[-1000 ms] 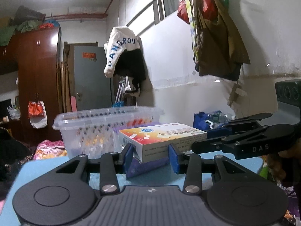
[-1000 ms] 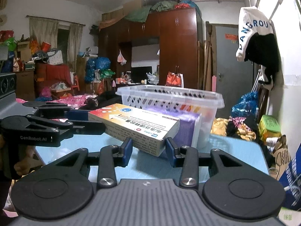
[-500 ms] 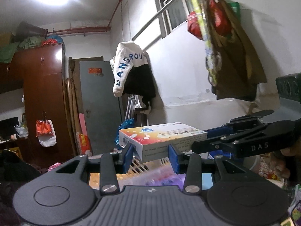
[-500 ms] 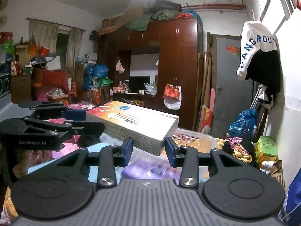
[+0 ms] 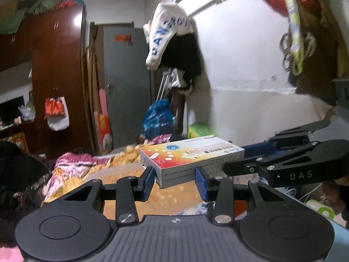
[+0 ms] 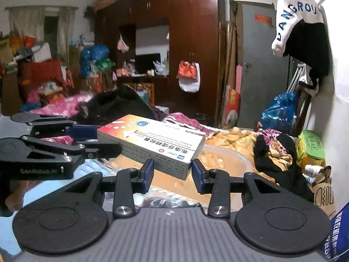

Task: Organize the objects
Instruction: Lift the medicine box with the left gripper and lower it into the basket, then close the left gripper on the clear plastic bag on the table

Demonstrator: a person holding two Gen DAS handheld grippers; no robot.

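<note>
A white and orange medicine box (image 5: 192, 157) is held in the air between both grippers; it also shows in the right wrist view (image 6: 152, 142). My left gripper (image 5: 174, 180) is shut on its near end. My right gripper (image 6: 172, 172) is shut on its other end and shows from the side in the left wrist view (image 5: 283, 161). The box hangs over a clear plastic basket (image 6: 226, 159), whose rim and orange-lit inside show below it.
The blue table top (image 6: 39, 187) shows at the lower left of the right wrist view. A bed with patterned bedding (image 5: 72, 170), a brown wardrobe (image 6: 192, 43), a grey door (image 5: 126, 83) and a green box (image 6: 310, 148) lie beyond. The white wall (image 5: 250, 100) is on the right.
Both grippers have lifted the box up and carried it forward over the basket. The basket has dropped from in front of the box to below it.
</note>
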